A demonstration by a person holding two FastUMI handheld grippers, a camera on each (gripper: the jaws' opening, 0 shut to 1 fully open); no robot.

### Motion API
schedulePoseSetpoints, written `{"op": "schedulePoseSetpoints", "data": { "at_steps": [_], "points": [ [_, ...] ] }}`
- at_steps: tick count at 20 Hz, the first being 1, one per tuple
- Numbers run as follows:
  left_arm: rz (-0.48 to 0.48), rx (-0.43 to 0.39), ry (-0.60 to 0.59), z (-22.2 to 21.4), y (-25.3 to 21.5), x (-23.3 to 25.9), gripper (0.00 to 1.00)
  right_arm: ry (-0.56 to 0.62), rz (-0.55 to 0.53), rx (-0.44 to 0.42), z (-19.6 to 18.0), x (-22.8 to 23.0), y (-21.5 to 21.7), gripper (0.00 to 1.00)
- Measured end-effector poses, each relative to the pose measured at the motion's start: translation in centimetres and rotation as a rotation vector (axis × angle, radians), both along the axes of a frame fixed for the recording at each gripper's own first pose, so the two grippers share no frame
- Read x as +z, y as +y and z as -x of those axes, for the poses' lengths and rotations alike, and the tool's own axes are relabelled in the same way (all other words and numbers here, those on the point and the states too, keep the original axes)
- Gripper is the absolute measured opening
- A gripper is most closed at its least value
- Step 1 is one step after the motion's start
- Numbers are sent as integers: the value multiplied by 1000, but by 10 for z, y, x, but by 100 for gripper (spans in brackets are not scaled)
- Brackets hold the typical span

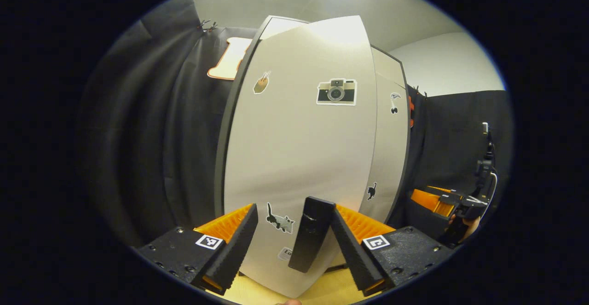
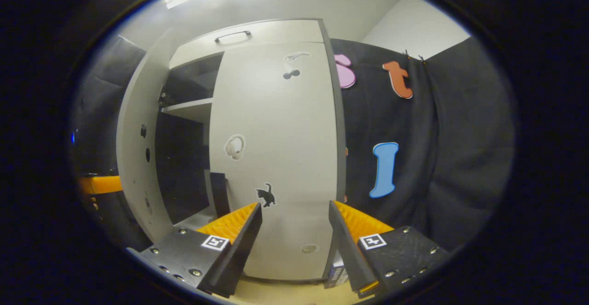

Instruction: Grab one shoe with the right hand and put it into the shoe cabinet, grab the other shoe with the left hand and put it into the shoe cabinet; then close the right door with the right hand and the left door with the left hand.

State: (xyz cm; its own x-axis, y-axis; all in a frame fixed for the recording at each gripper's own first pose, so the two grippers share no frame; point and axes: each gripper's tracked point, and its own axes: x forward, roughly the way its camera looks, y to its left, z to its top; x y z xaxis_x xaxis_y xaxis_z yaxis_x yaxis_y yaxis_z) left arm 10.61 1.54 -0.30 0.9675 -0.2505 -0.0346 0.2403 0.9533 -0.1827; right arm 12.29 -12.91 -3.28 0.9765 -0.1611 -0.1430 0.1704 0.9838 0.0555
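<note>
The shoe cabinet's left door (image 1: 294,148), pale with a camera sticker and a cat sticker, stands swung partly out, close in front of my left gripper (image 1: 294,208). That gripper is open, and the door's black handle (image 1: 310,233) sits between its fingers, nearer the right one. The right door (image 1: 391,148) shows behind. In the right gripper view the right door (image 2: 276,158) lies flat against the cabinet, while the left door (image 2: 138,148) hangs open on a dark inside with a shelf (image 2: 186,109). My right gripper (image 2: 294,204) is open, facing the right door.
Black cloth walls stand on both sides of the cabinet. A drawer front with a handle (image 2: 232,35) tops it. The floor (image 1: 322,291) is light wood. The other gripper and its hand (image 1: 460,210) hover at the right of the left gripper view.
</note>
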Motion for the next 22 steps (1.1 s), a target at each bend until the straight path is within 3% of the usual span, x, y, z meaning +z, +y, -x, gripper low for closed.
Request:
{"op": "schedulePoseSetpoints", "data": {
  "at_steps": [2,6,10,22],
  "points": [
    [-22,-19,-1,-12,-13,-2,97,6,8,-36,9,1,-20,88],
    [-88,-37,-16,-32,-32,-3,96,4,7,-103,23,-1,-54,88],
    [-44,-50,-8,-45,-42,-4,96,14,-11,-147,32,-5,-76,88],
    [-24,-40,-5,-78,-59,-10,100,23,-13,-119,12,-21,-85,88]
  ]
}}
